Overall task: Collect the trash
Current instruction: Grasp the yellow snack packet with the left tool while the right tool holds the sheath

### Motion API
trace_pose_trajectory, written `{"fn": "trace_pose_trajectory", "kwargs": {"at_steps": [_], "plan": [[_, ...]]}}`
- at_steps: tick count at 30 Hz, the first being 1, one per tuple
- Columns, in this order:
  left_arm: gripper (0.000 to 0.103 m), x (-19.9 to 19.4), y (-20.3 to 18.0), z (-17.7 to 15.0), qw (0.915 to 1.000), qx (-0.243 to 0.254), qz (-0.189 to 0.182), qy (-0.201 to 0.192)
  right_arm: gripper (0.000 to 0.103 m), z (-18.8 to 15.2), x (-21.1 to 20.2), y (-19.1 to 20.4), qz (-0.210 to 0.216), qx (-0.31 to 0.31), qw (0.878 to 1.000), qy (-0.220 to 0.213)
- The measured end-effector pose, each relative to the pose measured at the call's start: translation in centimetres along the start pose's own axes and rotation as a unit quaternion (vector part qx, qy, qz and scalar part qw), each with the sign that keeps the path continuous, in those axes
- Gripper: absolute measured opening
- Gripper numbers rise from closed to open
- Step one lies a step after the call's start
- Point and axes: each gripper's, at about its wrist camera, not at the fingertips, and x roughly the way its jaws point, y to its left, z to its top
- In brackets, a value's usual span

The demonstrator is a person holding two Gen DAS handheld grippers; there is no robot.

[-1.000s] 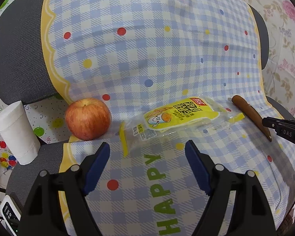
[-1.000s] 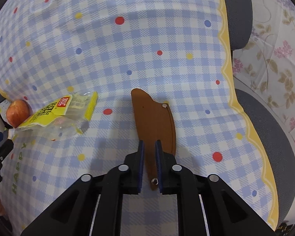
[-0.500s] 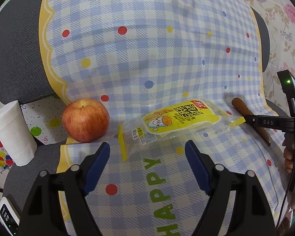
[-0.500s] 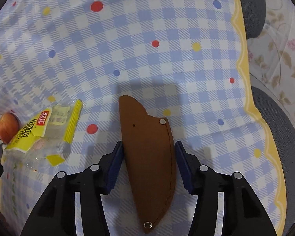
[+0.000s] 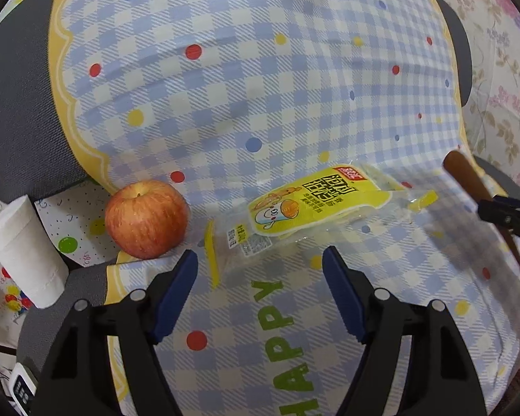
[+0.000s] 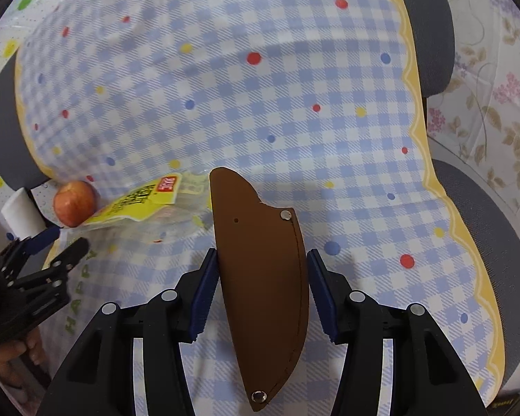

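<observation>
A yellow and clear snack wrapper lies flat on the blue checked cloth, just beyond my left gripper. That gripper's jaws stand wide and are closing slightly, with nothing between them. To the wrapper's left sits a red apple. My right gripper is shut on a brown leather sheath, one pad on each long edge. The sheath is lifted off the cloth and covers the wrapper's right corner. The left wrist view shows the sheath tilted at the far right, in the right gripper.
A white paper roll stands off the cloth at the left, near the apple. Grey chair cushions border the cloth on both sides. Floral fabric lies beyond the right edge. A small device sits at the lower left.
The right gripper went from shut above the sheath to spread around it, gripped its edges and carried it left toward the wrapper. The left gripper has barely moved.
</observation>
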Motion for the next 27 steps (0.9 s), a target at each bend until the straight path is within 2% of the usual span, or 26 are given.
{"fn": "trace_pose_trajectory", "kwargs": {"at_steps": [4,7,8,9,10,11,15,17,24,27], "plan": [[0.063,0.7,-1.2,0.8,0.9991,0.039,0.014,-0.008,0.052,0.1,-0.8,0.5,0.000,-0.009,1.000,-0.008],[0.039,1.4,-2.2,1.2,0.9970,0.075,0.015,-0.005,0.052,-0.2,-1.4,0.4,0.003,-0.007,1.000,-0.012],[0.022,1.5,-2.6,1.2,0.9961,0.088,0.007,-0.003,0.052,-0.3,-1.7,0.3,0.003,-0.007,1.000,-0.014],[0.015,1.2,-3.0,1.1,0.9951,0.099,-0.001,-0.005,0.052,-0.4,-2.0,0.3,0.003,-0.006,1.000,-0.017],[0.012,1.0,-3.2,1.1,0.9948,0.102,-0.006,-0.008,0.052,-0.5,-2.3,0.3,0.004,-0.006,1.000,-0.018],[0.005,0.2,-3.3,1.0,0.9948,0.098,-0.024,-0.014,0.052,-0.7,-2.9,0.1,0.005,-0.004,1.000,-0.022],[0.001,-3.4,-2.5,1.4,0.9921,0.021,-0.120,-0.030,0.052,-1.3,-4.7,-0.3,0.005,0.002,0.999,-0.036],[0.000,-5.2,-2.4,1.5,0.9890,-0.004,-0.142,-0.042,0.052,-1.7,-6.1,-0.7,0.003,0.006,0.999,-0.047],[0.000,-8.1,-2.9,1.4,0.9865,-0.058,-0.146,-0.046,0.052,-3.7,-11.7,-3.4,-0.014,0.039,0.994,-0.098],[0.000,-8.8,-3.7,0.8,0.9824,-0.076,-0.166,-0.039,0.052,-5.0,-13.7,-4.5,-0.029,0.042,0.993,-0.108]]}}
